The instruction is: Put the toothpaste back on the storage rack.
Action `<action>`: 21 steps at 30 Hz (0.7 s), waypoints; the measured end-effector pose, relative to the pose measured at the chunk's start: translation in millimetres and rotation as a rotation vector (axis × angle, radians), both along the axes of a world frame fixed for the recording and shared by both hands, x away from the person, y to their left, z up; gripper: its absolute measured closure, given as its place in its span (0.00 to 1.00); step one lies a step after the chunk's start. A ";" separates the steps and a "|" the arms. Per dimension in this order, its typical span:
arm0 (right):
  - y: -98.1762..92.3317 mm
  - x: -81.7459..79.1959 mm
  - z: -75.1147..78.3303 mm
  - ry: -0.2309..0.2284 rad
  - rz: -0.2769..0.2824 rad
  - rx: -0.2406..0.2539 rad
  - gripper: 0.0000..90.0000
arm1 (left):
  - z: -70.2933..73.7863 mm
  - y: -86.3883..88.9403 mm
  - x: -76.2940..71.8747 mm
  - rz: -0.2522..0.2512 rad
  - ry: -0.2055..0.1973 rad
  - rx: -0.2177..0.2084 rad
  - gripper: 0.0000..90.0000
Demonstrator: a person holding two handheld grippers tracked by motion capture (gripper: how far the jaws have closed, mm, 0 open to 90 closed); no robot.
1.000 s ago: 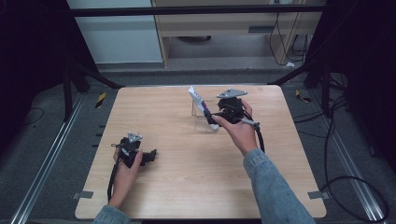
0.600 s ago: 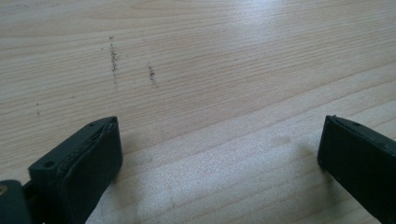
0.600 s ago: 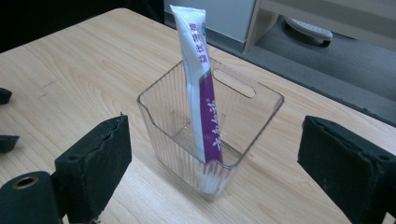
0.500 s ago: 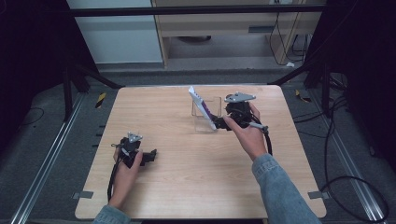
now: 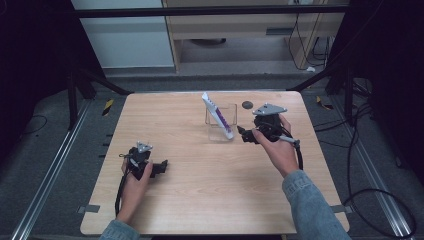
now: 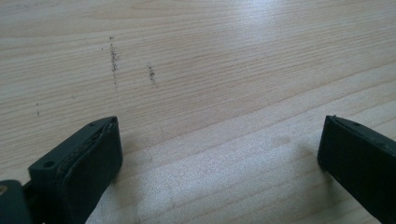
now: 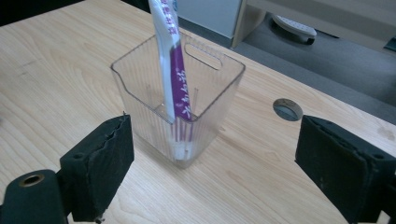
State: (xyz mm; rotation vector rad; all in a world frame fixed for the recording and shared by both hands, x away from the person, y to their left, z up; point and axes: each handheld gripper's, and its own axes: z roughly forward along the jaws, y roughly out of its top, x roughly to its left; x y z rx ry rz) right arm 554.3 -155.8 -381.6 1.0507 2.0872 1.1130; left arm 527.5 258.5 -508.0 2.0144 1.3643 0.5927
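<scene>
Toothpaste tube (image 7: 173, 70), white and purple, stands cap-down in the clear ribbed cup (image 7: 140, 100), leaning against its far rim with the flat end sticking up and out. Nearest the person, the left gripper (image 5: 159, 167) lies low on the wooden table (image 5: 210, 195) at the near left, well apart from the cup; in the left gripper view its jaws are spread wide over bare wood, holding nothing. Farther in, the right gripper (image 5: 245, 135) sits just beside the cup on its right side, jaws wide apart and empty, neither pad touching the plastic as far as the right gripper view shows. The cup stands beyond the jaw tips, not between them.

The tube appears seated, so the sensible move is a straight retreat of the right gripper, level and away from the cup, keeping the jaws released so no pad brushes the thin wall; a light cup like this would probably slide or tip at a nudge. Past the cup, a small round grommet hole (image 7: 287, 108) marks the table's far edge.
</scene>
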 end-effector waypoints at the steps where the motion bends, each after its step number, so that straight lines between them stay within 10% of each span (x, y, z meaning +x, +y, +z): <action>1: -1.6 -0.3 -0.8 0.000 -0.002 -0.004 0.13 | 0.0 0.0 0.0 0.000 0.000 0.001 0.00; 21: -45.9 -13.4 -39.4 0.072 -0.067 -0.030 0.13 | 0.0 0.0 0.0 0.000 0.000 0.001 0.00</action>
